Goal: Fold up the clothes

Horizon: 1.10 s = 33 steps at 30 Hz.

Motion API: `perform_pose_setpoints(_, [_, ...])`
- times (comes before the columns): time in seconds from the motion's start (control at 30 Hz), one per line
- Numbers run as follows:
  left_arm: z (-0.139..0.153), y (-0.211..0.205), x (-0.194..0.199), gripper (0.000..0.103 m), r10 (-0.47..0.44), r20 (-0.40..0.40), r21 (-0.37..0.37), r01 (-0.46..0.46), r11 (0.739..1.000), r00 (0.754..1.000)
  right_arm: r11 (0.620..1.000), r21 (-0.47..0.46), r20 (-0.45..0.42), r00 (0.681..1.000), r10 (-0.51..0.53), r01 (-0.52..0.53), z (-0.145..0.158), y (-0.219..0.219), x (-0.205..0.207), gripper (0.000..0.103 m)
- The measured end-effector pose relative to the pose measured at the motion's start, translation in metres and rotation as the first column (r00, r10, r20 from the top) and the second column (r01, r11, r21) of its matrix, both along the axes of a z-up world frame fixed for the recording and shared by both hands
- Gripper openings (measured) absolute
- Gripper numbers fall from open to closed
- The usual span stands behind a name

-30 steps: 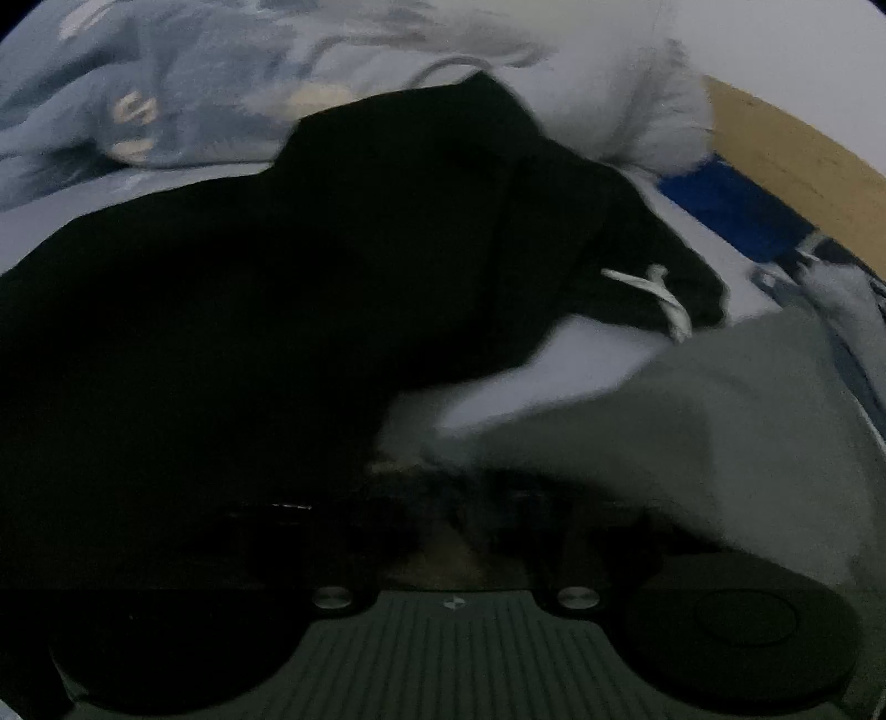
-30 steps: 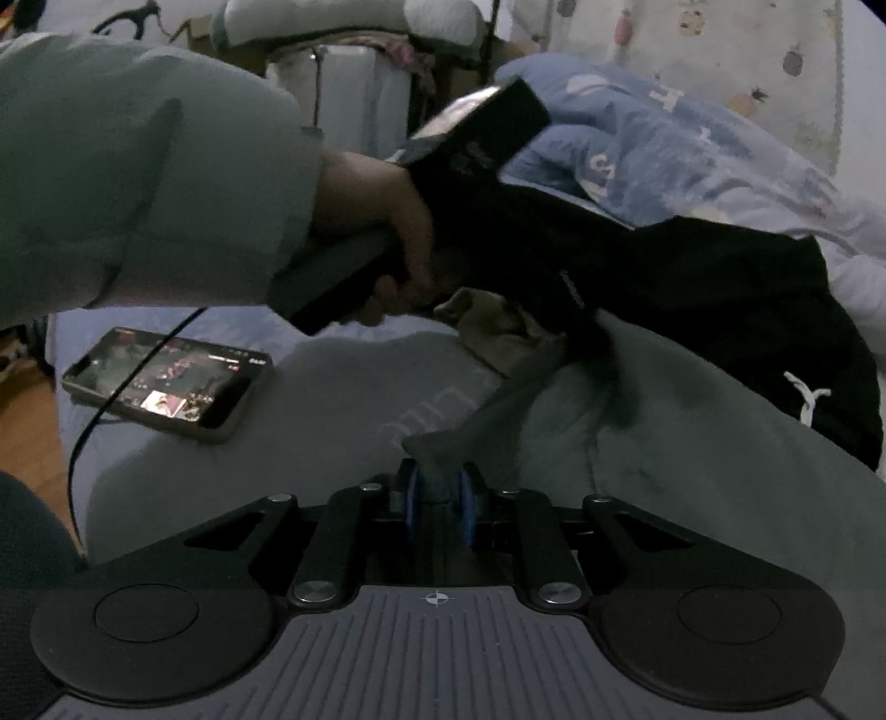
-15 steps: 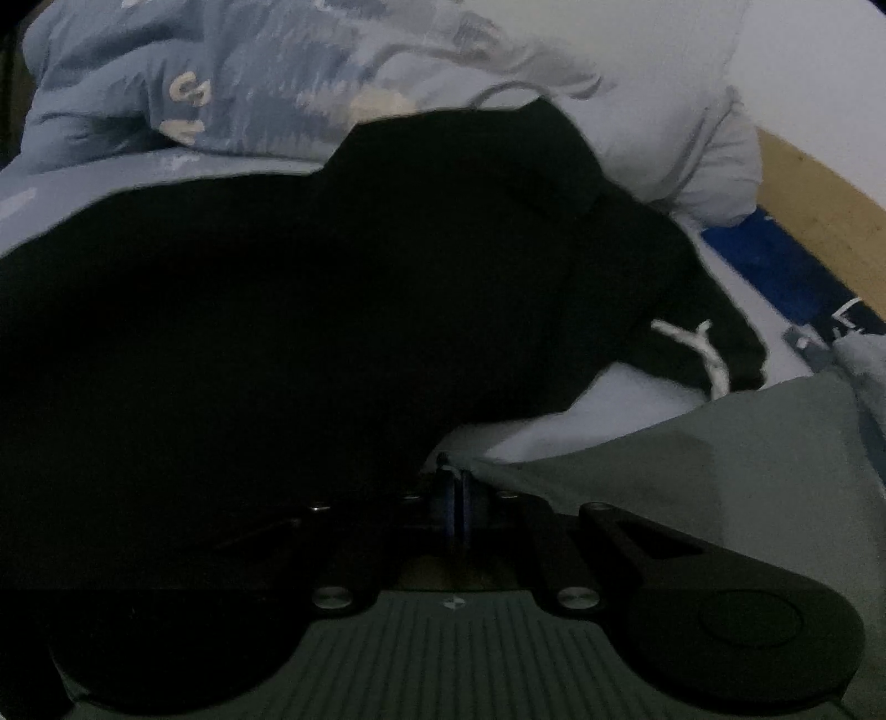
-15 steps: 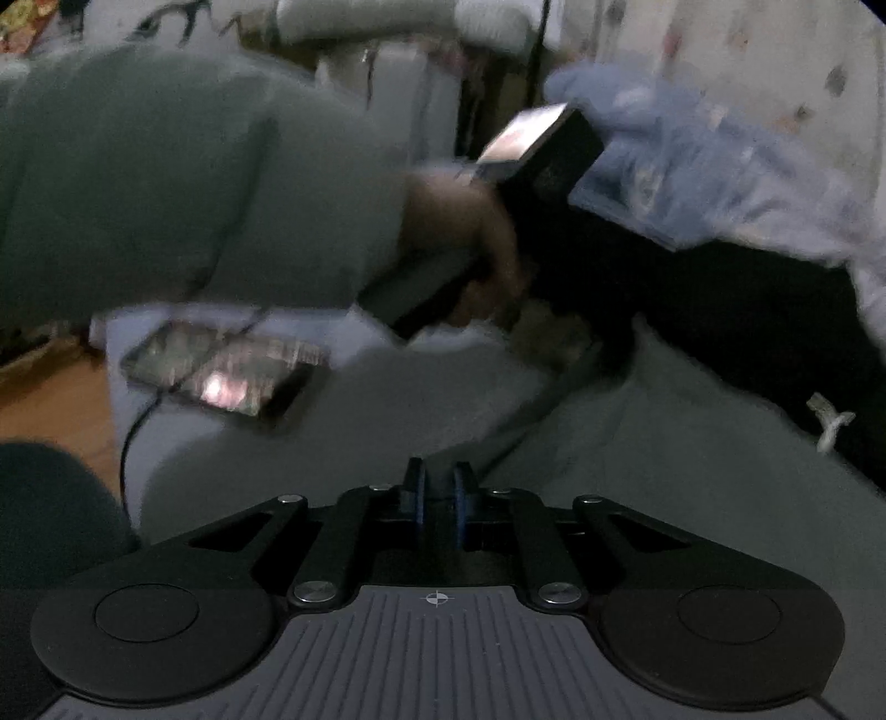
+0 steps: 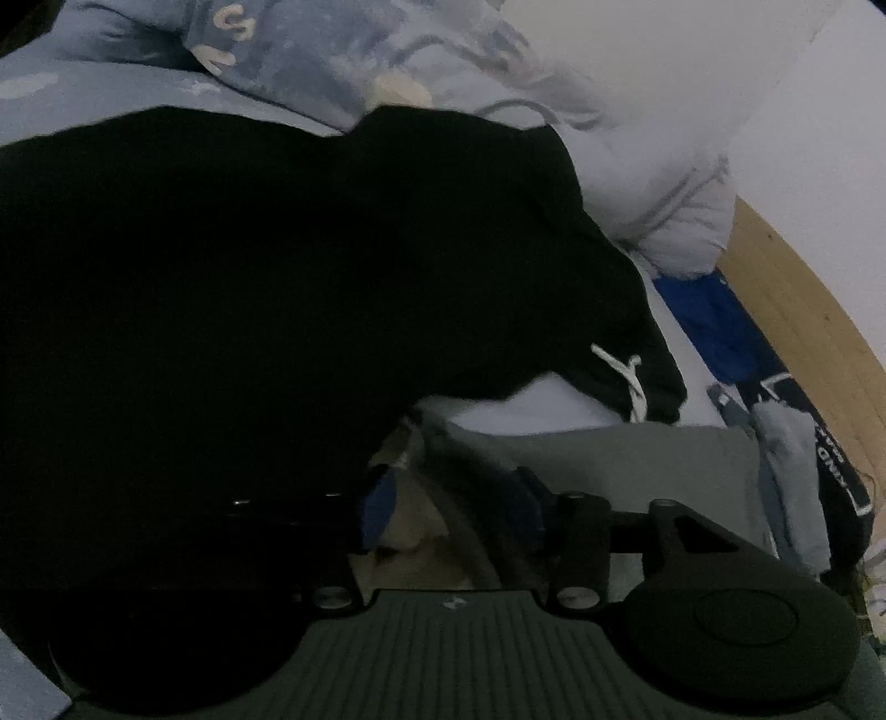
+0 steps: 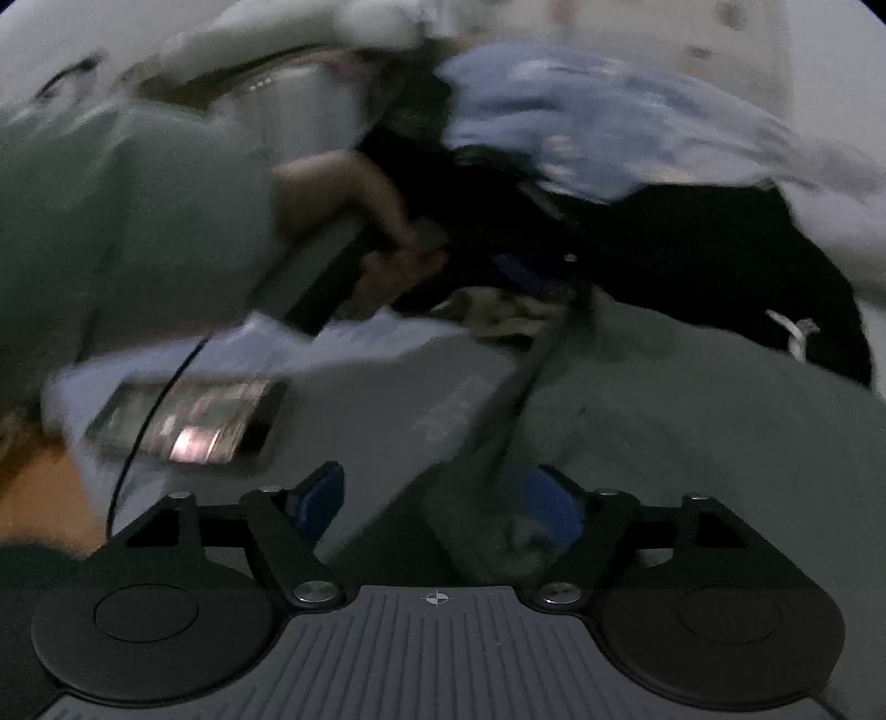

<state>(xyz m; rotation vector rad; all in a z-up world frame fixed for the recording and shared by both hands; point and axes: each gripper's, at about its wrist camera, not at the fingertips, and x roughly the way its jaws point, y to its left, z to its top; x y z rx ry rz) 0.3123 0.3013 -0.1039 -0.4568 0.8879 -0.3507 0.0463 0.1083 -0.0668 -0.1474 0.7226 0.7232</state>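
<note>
- Sleeve (image 6: 127,221): grey-green, far left of the right wrist view, blurred; the person's hand (image 6: 376,243) at its end grips the handle of the other tool.
- Phone (image 6: 188,426): screen lit, flat on the bedsheet at lower left, a dark cable running across it.
- Left gripper (image 5: 451,509): jaws spread apart, blue pads on either side of a fold of the grey garment (image 5: 609,459); nothing pinched.
- Black garment (image 5: 249,277): spread over the bed, filling the left and centre of the left wrist view; white drawstring (image 5: 626,376) at its right end.
- Right gripper (image 6: 437,504): jaws wide apart; grey cloth lies between the pads, loose, not clamped.
- Grey garment: flat on the bed just in front of both grippers, its far edge touching the black garment.
- Blue patterned duvet (image 5: 332,50): bunched behind the black garment.
- Pillow (image 5: 664,166): pale, at upper right, against the wooden bed frame (image 5: 803,310).
</note>
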Motion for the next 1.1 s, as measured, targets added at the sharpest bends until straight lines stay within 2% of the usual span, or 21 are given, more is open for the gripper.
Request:
perform_pose_setpoints(0.07, [0.001,-0.003,-0.001,0.052,-0.006,-0.004,0.001,0.006,1.000,1.000,0.996,-0.045,0.016,0.997,-0.072,0.072,-0.008,0.019,0.002,0.080])
perform_pose_setpoints(0.17, [0.001,-0.003,-0.005,0.052,-0.013,-0.021,-0.015,0.012,1.000,1.000,0.990,-0.091,0.005,0.994,-0.107,0.107,-0.025,0.038,0.009,0.080])
perform_pose_setpoints(0.27, [-0.005,-0.004,-0.003,0.052,-0.004,-0.034,-0.027,0.003,1.000,0.999,0.983,-0.096,-0.004,0.988,-0.157,0.156,-0.036,0.043,0.019,0.079])
perform_pose_setpoints(0.3, [-0.006,-0.004,-0.001,0.052,0.003,-0.036,-0.033,-0.004,0.999,0.999,0.981,-0.097,-0.006,0.985,-0.172,0.170,-0.039,0.044,0.022,0.074])
perform_pose_setpoints(0.37, [-0.009,-0.005,0.006,0.051,0.024,-0.031,-0.051,-0.026,0.998,0.999,0.978,-0.090,0.001,0.982,-0.190,0.189,-0.042,0.042,0.027,0.061])
perform_pose_setpoints(0.4, [-0.009,-0.005,0.009,0.051,0.036,-0.032,-0.052,-0.038,0.998,0.999,0.976,-0.090,0.007,0.980,-0.201,0.201,-0.042,0.040,0.028,0.046])
perform_pose_setpoints(0.47, [-0.010,-0.006,0.015,0.049,0.059,-0.034,-0.054,-0.061,0.997,0.998,0.975,-0.077,-0.005,0.977,-0.211,0.210,-0.039,0.029,0.034,0.029])
perform_pose_setpoints(0.5, [-0.009,-0.005,0.018,0.049,0.069,-0.034,-0.056,-0.071,0.996,0.997,0.976,-0.066,-0.019,0.978,-0.207,0.206,-0.038,0.023,0.037,0.012])
perform_pose_setpoints(0.6, [-0.005,-0.001,0.018,0.049,0.096,-0.031,-0.064,-0.098,0.993,0.995,0.982,-0.012,-0.077,0.979,-0.188,0.188,-0.029,0.005,0.051,0.010])
perform_pose_setpoints(0.7, [0.001,0.003,0.017,0.048,0.122,-0.028,-0.071,-0.124,0.990,0.992,0.978,0.051,-0.100,0.975,-0.197,0.203,-0.014,-0.014,0.054,0.010])
perform_pose_setpoints(0.9, [0.011,0.008,0.015,0.049,0.160,-0.033,-0.077,-0.163,0.984,0.986,0.935,0.164,-0.126,0.947,-0.296,0.314,0.014,-0.065,0.056,0.010])
perform_pose_setpoints(1.0, [0.013,0.002,0.014,0.051,0.143,-0.063,-0.092,-0.148,0.985,0.988,0.913,0.183,-0.172,0.926,-0.335,0.364,0.017,-0.089,0.067,0.010])
perform_pose_setpoints(1.1, [0.012,-0.006,0.014,0.052,0.128,-0.090,-0.092,-0.136,0.986,0.988,0.906,0.197,-0.186,0.921,-0.342,0.376,0.014,-0.101,0.073,0.010])
